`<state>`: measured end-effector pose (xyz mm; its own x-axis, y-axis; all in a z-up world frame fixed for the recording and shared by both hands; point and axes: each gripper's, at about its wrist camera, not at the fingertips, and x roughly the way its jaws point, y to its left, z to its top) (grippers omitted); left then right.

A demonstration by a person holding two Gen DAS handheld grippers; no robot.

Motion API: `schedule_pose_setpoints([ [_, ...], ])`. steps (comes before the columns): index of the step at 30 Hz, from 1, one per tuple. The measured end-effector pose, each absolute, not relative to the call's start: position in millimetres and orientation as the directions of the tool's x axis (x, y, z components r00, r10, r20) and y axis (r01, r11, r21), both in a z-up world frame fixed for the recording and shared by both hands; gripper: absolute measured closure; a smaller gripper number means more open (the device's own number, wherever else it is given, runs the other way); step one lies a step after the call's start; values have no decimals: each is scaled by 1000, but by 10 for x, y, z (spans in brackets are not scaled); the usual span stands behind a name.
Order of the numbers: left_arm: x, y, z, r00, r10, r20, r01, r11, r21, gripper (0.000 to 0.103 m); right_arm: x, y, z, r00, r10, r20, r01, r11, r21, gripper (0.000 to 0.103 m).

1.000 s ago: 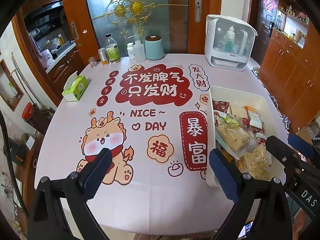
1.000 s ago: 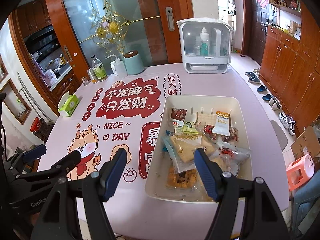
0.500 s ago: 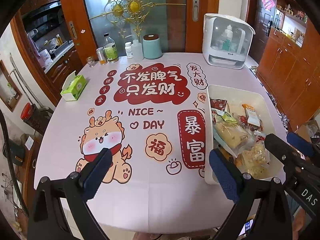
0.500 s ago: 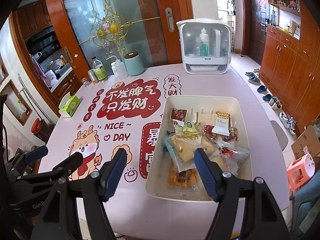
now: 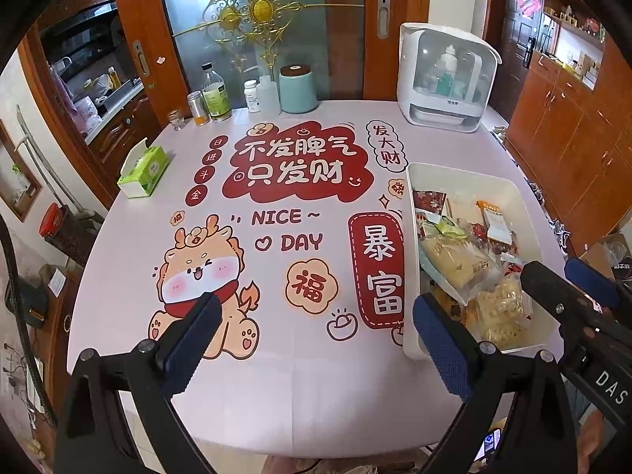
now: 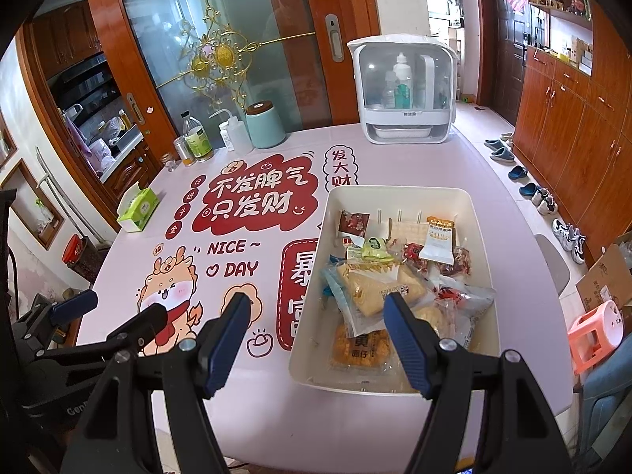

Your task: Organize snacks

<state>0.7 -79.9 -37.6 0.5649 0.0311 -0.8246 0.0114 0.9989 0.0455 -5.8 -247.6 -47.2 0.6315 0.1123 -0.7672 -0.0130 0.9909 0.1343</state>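
The snack packets (image 6: 379,288) overlap, hiding the lowest ones' labels.

White rectangular bin (image 6: 480,237) on table's right side, open-topped. Snacks (image 6: 379,284) heaped inside: clear-wrapped yellow cakes uppermost, small red, green, white packets toward far end.

Green tissue box (image 5: 144,172) at table's left edge; teal canister (image 5: 298,89), bottles (image 5: 215,93) behind
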Motion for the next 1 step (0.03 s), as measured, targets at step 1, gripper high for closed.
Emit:
schedule_pose_setpoints([
  [1, -5, -805, -378, 564, 31, -825, 11, 999, 45, 6, -59, -2477, -473, 631, 112, -767, -13, 991, 135, 32],
])
